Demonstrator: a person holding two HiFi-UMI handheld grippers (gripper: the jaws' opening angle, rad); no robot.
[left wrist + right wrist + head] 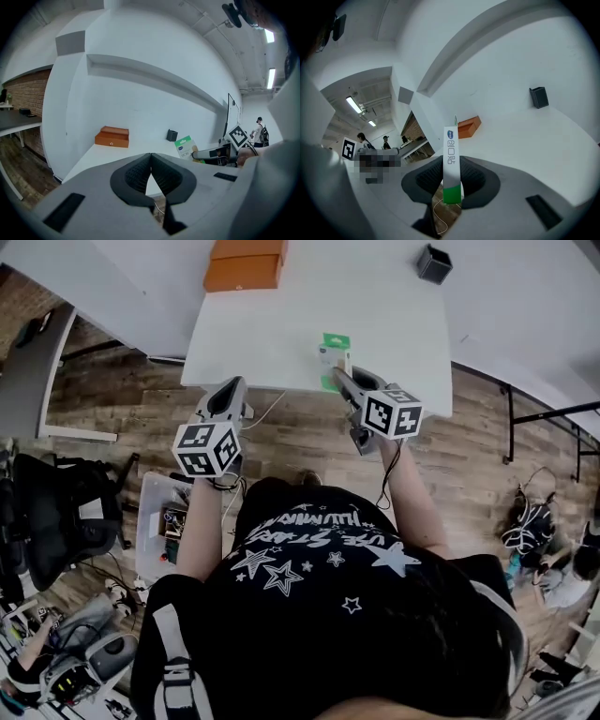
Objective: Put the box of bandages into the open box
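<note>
I get bright, even indoor light with no hard shadows anywhere. In the head view the white table (375, 324) is nearly blown out, its surface washed flat, while the wooden floor (300, 442) beside it reads dimmer and the lower corners sink into dark. Both gripper views are heavy fisheye: straight wall edges bow into arcs and a black ring eats the corners. A ceiling light strip (271, 77) glares white at the upper right of the left gripper view; more strips (354, 104) glow at the left of the right gripper view. The box of bandages (452, 159) is sharp enough that its print shows.
</note>
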